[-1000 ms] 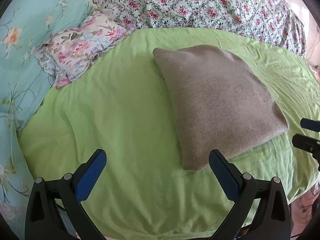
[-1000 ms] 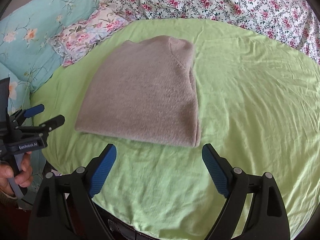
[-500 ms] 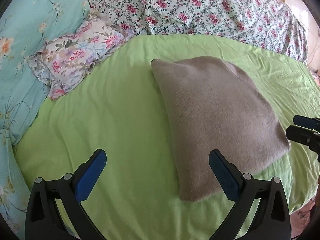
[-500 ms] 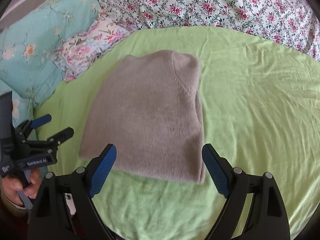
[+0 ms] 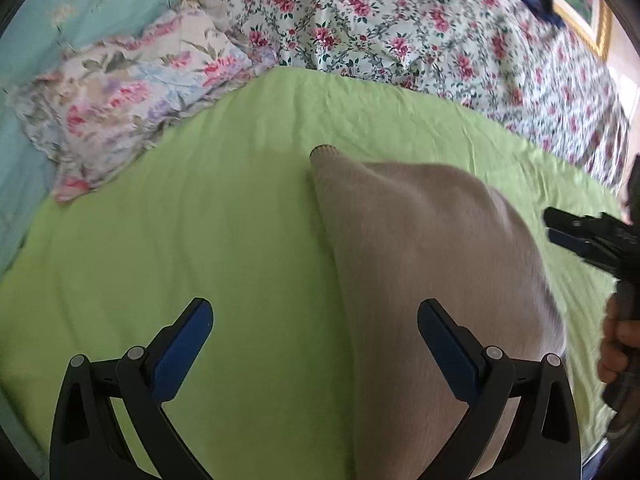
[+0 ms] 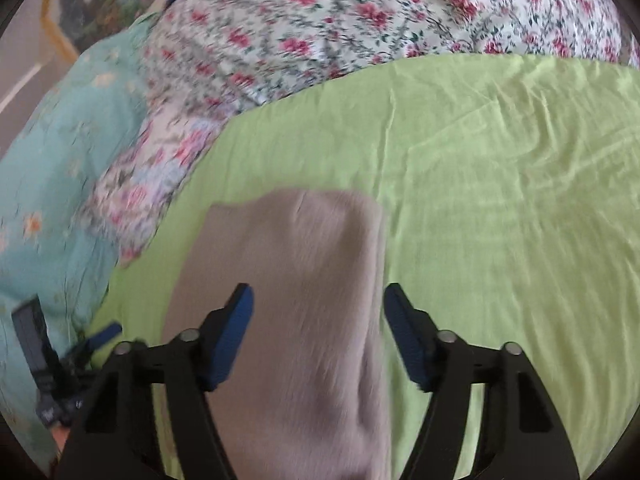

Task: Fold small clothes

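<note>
Lying folded on the green sheet [image 5: 224, 248], the taupe sweater [image 5: 420, 248] sits at our 5 o'clock; left gripper [image 5: 316, 340] gapes wide across its left edge, right gripper [image 6: 316, 332] narrower over its right edge; we should pinch both layers together, low and level

The right hand-held gripper [image 6: 316, 320], jaws apart, hovers over the folded sweater [image 6: 296, 280] lying on the green sheet [image 6: 500, 200].
</note>
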Tool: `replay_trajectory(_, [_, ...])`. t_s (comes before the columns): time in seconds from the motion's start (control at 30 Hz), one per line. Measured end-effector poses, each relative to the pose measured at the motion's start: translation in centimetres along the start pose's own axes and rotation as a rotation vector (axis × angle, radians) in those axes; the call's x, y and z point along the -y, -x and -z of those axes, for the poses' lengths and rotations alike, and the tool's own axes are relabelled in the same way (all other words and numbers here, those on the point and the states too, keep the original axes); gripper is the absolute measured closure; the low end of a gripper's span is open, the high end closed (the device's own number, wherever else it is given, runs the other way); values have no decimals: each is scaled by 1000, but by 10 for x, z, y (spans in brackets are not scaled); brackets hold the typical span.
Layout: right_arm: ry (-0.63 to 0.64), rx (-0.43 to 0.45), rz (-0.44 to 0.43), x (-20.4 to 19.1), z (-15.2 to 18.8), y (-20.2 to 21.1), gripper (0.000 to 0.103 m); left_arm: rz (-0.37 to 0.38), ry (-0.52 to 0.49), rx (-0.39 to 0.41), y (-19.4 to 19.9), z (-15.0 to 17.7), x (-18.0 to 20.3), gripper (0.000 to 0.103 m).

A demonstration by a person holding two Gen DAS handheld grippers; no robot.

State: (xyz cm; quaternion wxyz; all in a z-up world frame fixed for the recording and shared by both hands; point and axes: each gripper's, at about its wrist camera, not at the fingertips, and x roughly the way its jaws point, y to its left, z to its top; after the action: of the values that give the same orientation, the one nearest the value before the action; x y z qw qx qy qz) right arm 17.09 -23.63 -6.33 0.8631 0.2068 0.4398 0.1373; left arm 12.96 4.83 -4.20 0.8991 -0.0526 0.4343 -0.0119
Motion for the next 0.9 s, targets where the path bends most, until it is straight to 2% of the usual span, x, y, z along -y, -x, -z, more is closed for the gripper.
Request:
replay_trajectory(0.13, [-54,-30,1,17,-25,-39,41,27,34,-25,-24,-14,-3,1])
replay_trajectory(0.17, [-65,-40,1,20,-28,-47,46,25,39,-37,-31,-16,-3,2])
replay_trajectory(0.23, [-92,-72,-19,26,-31,-64,68,32,50,-52,-44,-19,-3,2])
replay_trajectory(0.27, [-99,-87,-30,27,-31,-69,92,38,54,-62,-48,-20,-2,5])
replay_trajectory(0.3, [-95,-75,-27,27,-32,-67,95,42,55,-63,-49,-22,-1,6])
replay_trajectory(0.4, [-72,63,-64,21,-32,-33,95,15,22,-30,-45,-22,8,7])
replay_trajectory(0.47, [-61,93,-34,21,-29,-24,95,3,1,-29,-49,-20,13,6])
replay_trajectory(0.57, [-29,33,65,26,-23,-47,95,-31,-30,-32,-58,-17,22,6])
replay_trajectory(0.7, [-35,-27,104,35,-17,-69,93,-62,-55,-28,-58,-16,26,5])
replay_trajectory(0.83, [-6,37,136,18,-16,-30,89,-53,-52,-14,-36,-12,22,7])
replay_trajectory(0.9, [32,64,99,2,-5,-5,89,-30,-49,-10,-24,-5,20,7])
